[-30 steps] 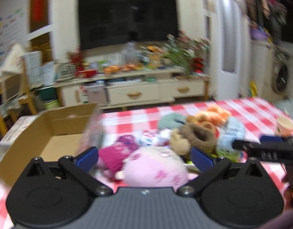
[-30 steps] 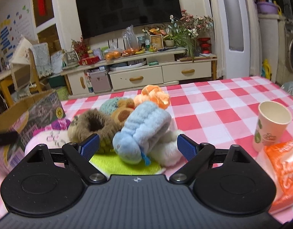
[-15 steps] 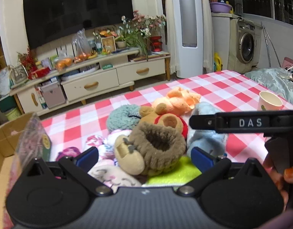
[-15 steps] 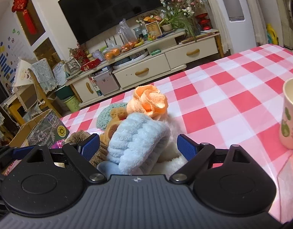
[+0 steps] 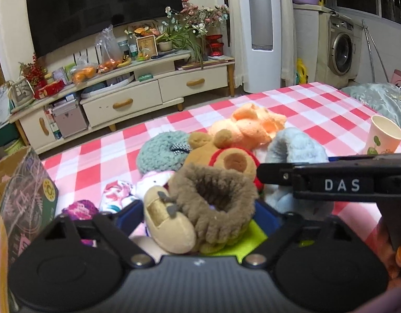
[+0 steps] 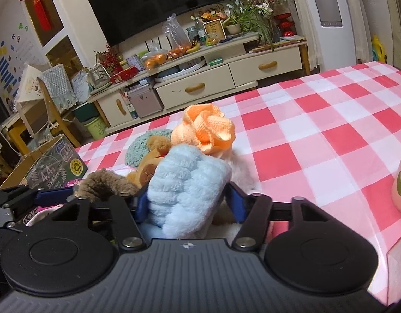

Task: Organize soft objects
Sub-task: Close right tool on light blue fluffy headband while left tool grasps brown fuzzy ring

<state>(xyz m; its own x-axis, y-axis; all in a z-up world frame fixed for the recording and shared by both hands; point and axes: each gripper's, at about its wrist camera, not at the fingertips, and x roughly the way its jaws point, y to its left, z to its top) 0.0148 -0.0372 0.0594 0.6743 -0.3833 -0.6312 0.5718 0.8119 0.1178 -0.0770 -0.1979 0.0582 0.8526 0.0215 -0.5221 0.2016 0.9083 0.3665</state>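
Blue towel (image 6: 186,182) pinched in right hand-held gripper (image 6: 188,206); left hand-held gripper (image 5: 197,215) pinching brown slipper (image 5: 213,203)

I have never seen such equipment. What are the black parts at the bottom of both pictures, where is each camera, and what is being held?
No robot here: a person holds one hand gripper in each hand, with a camera on each looking forward along its fingers. The left gripper closes around a brown fuzzy slipper. The right gripper squeezes a light blue fluffy toy. Both sit in a pile of soft things on the red checked tablecloth, beside an orange knitted piece. A cardboard box stands at the left, a paper cup at the right.
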